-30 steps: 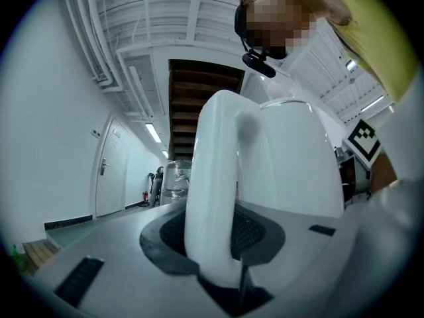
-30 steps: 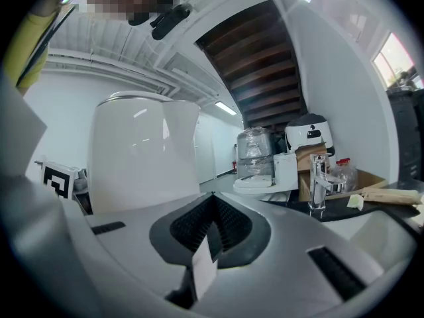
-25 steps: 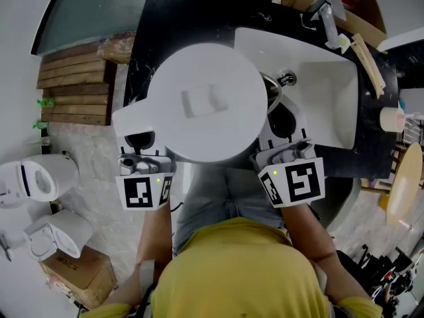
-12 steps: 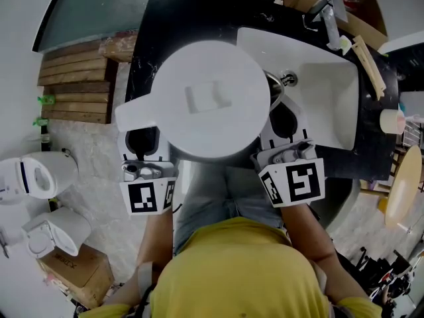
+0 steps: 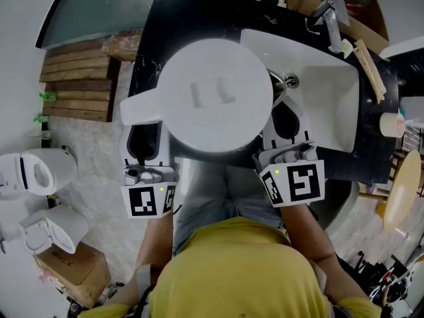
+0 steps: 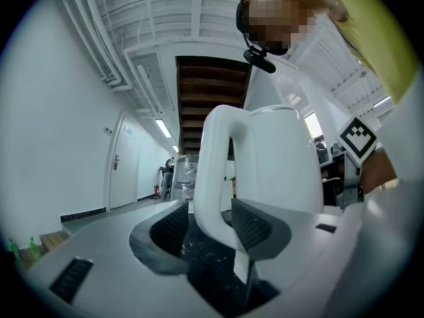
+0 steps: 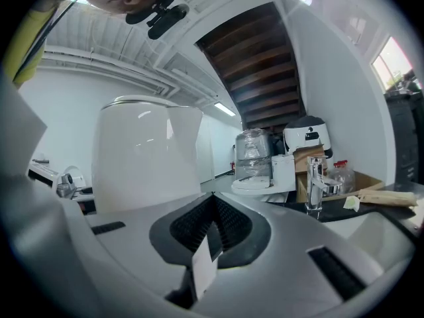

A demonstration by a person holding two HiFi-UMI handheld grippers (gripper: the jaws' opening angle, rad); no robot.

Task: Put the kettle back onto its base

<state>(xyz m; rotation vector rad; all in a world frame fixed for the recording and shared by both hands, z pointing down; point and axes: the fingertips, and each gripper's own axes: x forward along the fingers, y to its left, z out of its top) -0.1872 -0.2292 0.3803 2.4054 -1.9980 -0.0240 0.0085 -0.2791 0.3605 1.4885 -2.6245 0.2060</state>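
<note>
The white kettle stands upright on the black counter, lid up and handle pointing left. What it stands on is hidden by its body. My left gripper sits under the handle. In the left gripper view the handle runs between the ribbed pads, which stand apart from it. These jaws have just been opening. My right gripper rests beside the kettle's right flank, shut on nothing. In the right gripper view its pads meet and the kettle's body rises at the left.
A white sink with a chrome tap is set into the counter right of the kettle. Boxes and wrapped appliances crowd the back right corner. A wooden pallet and a cardboard box lie on the floor at the left.
The left gripper's jaws have spread off the kettle's handle, and the gripper has drawn back a little toward the person. The right gripper has stayed put.
</note>
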